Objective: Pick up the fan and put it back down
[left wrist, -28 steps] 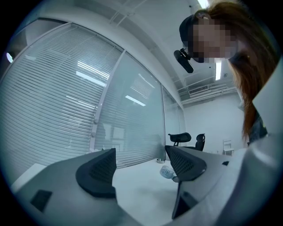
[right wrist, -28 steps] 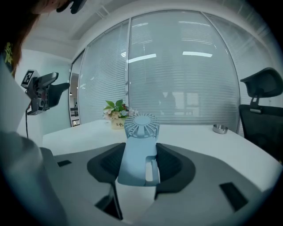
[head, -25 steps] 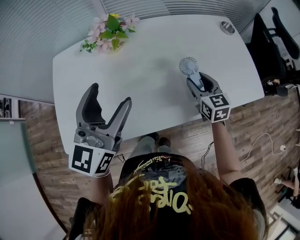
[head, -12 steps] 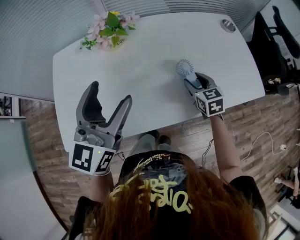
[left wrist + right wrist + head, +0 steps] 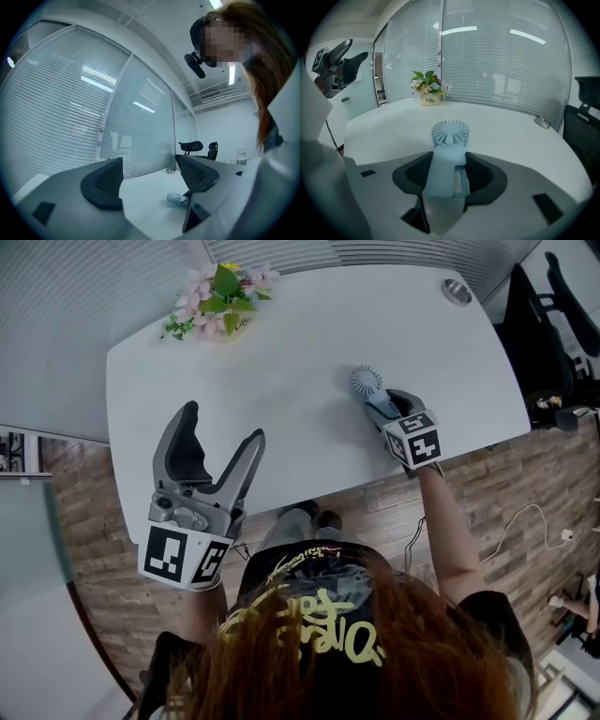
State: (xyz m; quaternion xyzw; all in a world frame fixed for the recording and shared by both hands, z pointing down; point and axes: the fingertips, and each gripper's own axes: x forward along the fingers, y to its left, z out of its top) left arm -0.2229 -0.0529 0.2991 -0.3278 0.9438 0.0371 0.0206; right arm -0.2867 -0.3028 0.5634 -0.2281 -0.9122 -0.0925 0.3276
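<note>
At the left, the left hand-held gripper [image 5: 223,427] is held level above the near edge of the desk [image 5: 281,352]. Its jaws are spread wide and nothing is held between them. Further right, the pale blue fan [image 5: 366,382] is pinched by its handle between the pads of the right hand-held gripper [image 5: 382,407]. The round grille projects beyond the jaw tips and is tilted down toward the desk. The fan is carried low over the right half of the desk. Whether its head already touches the surface cannot be told.

The putting-down step is judged to be in hand, with the lift already done. A gentle last descent is called for next, until the fan is borne by the desk. The jaws should then be opened and drawn back along the handle, so that the fan is not dragged or rolled.

The desk is white, smooth and mostly bare. A pot of pink flowers [image 5: 217,301] is set at its far left corner, and a small round metal fitting [image 5: 457,292] near its far right corner. Glass walls with slatted blinds [image 5: 501,61] are seen behind it. Wood-patterned flooring [image 5: 356,512] lies beneath, and black office chairs [image 5: 530,334] are parked at the right.
</note>
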